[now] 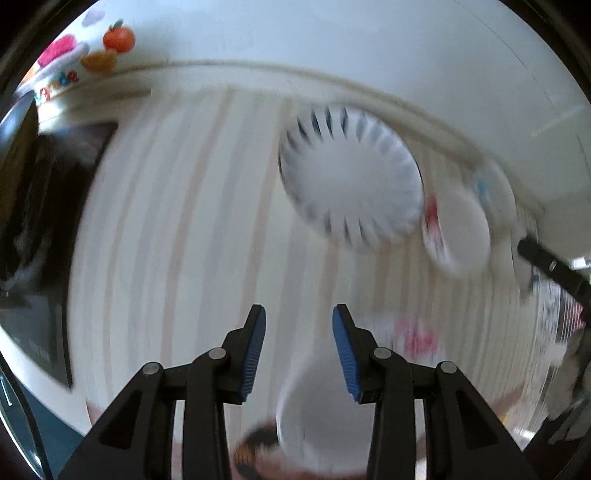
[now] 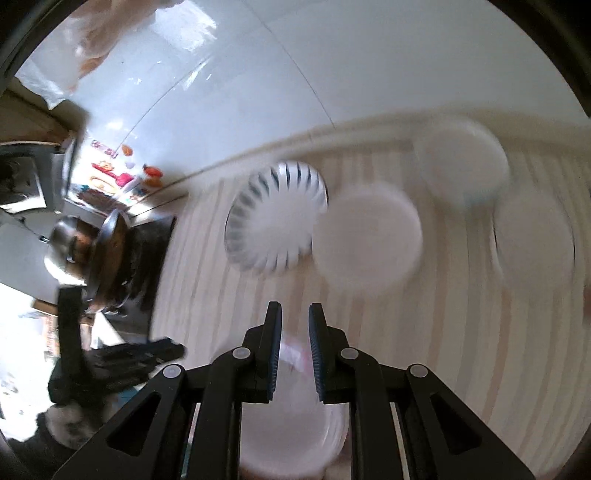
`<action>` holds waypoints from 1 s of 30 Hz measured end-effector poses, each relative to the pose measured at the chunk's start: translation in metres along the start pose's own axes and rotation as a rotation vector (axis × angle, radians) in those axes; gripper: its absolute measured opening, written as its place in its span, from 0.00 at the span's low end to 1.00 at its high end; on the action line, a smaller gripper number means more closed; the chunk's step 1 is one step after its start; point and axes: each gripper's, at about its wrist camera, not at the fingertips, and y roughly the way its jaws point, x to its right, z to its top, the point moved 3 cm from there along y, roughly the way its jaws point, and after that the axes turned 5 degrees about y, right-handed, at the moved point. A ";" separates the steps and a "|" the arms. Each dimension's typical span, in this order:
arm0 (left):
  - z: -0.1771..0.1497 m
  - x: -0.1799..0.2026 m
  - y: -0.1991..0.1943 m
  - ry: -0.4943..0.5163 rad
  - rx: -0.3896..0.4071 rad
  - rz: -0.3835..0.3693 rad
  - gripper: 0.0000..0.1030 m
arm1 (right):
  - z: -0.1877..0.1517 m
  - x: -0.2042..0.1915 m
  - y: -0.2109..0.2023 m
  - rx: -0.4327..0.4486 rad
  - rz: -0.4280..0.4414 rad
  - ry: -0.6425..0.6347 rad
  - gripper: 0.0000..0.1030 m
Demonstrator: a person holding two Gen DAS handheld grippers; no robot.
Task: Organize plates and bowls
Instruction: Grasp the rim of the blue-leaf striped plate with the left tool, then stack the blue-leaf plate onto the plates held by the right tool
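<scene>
Both views are motion-blurred. A white plate with dark blue rim strokes (image 1: 351, 177) lies on the striped tabletop (image 1: 177, 221); it also shows in the right wrist view (image 2: 275, 218). A white bowl with red marks (image 1: 460, 232) sits right of it. My left gripper (image 1: 298, 350) is open and empty above a white bowl (image 1: 317, 413). In the right wrist view, plain white dishes (image 2: 367, 240), (image 2: 463, 162), (image 2: 533, 240) lie on the table. My right gripper (image 2: 295, 350) has its jaws narrowly apart around the rim of a white bowl with pink marks (image 2: 291, 435); contact is unclear.
A dark stovetop (image 1: 44, 206) with metal pots (image 2: 85, 236) lies to the left. A white wall (image 1: 332, 33) with fruit stickers (image 1: 118, 37) stands behind the table. The other gripper's black arm (image 1: 554, 266) shows at the right edge.
</scene>
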 end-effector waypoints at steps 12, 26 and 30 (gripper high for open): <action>0.089 -0.023 0.094 -0.099 -0.068 -0.012 0.34 | 0.105 -0.003 0.135 -0.202 -0.160 -0.114 0.18; 0.086 -0.017 0.112 -0.070 -0.043 -0.072 0.24 | 0.105 0.013 0.159 -0.221 -0.114 -0.112 0.16; 0.088 -0.018 0.103 -0.063 -0.030 -0.070 0.24 | 0.109 0.013 0.147 -0.207 -0.114 -0.132 0.16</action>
